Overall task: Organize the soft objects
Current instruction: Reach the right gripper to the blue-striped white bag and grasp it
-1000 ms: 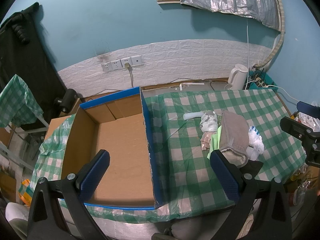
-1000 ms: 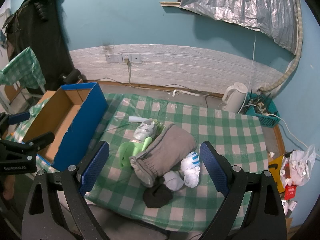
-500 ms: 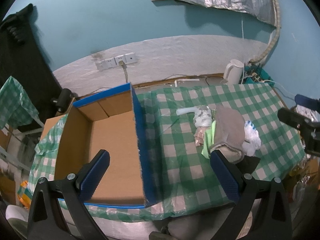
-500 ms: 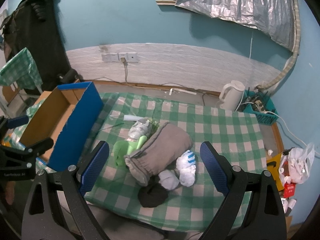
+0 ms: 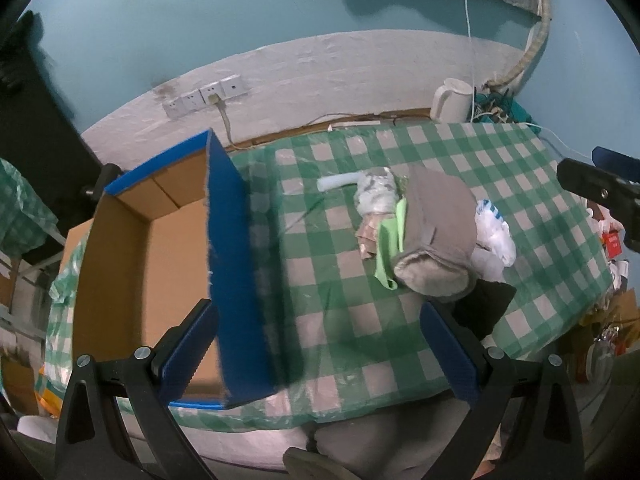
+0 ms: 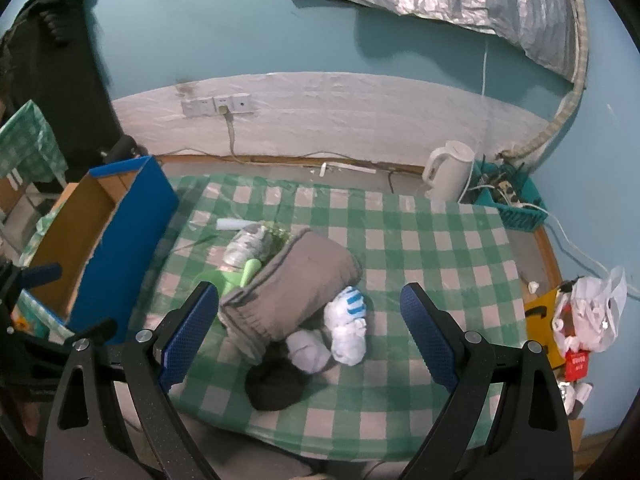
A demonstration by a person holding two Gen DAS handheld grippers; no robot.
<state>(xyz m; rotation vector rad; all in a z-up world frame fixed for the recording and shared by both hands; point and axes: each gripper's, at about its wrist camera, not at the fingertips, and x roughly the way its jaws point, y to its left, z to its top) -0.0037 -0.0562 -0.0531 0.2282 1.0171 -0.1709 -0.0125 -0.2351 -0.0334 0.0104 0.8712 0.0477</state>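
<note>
Soft objects lie heaped mid-desk: a grey rolled garment over a green cloth, white socks and a black bundle touching its near end. The empty cardboard box stands beside them on the left, likely as their destination. Both the right gripper and the left gripper hover above the desk, jaws spread wide, holding nothing.

Heaped soft clothes beside open box
</note>
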